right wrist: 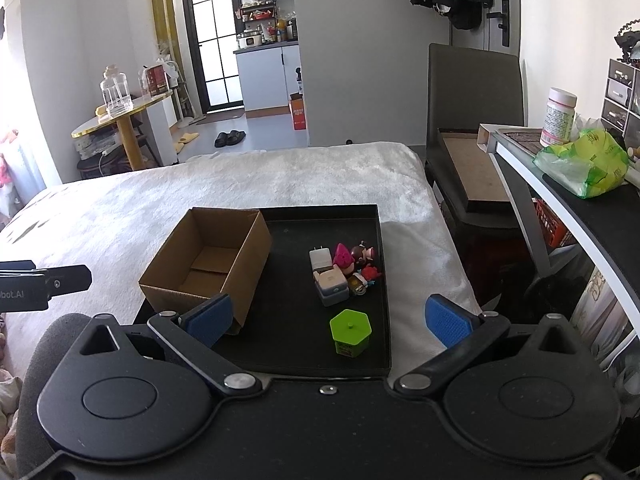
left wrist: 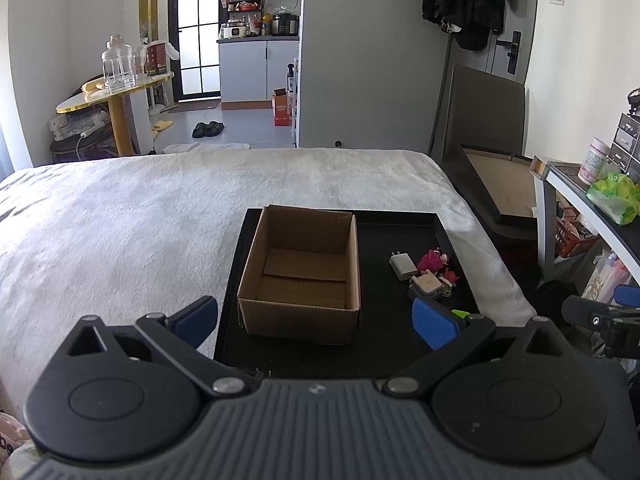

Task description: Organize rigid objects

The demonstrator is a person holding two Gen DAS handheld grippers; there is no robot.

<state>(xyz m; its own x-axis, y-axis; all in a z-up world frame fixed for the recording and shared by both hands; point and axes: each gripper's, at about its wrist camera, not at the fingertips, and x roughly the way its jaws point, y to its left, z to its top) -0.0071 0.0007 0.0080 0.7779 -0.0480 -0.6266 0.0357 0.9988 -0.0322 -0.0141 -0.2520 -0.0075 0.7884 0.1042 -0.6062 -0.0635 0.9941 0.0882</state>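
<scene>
An empty open cardboard box (left wrist: 302,276) (right wrist: 208,266) stands on the left part of a black tray (left wrist: 400,344) (right wrist: 296,344) on the bed. To its right lie a white charger (left wrist: 403,266) (right wrist: 320,259), a grey-white adapter (right wrist: 331,283), small red and pink toy figures (left wrist: 434,260) (right wrist: 362,258) and a green hexagonal box (right wrist: 350,332). My left gripper (left wrist: 316,318) is open and empty, just short of the box's near wall. My right gripper (right wrist: 328,320) is open and empty, just short of the green box.
The tray lies on a white fluffy bedspread (left wrist: 140,216) (right wrist: 160,192). Right of the bed stand a dark chair (left wrist: 484,120) (right wrist: 474,88) and a desk (right wrist: 568,204) with a green bag (right wrist: 584,160) and a bottle (right wrist: 558,116).
</scene>
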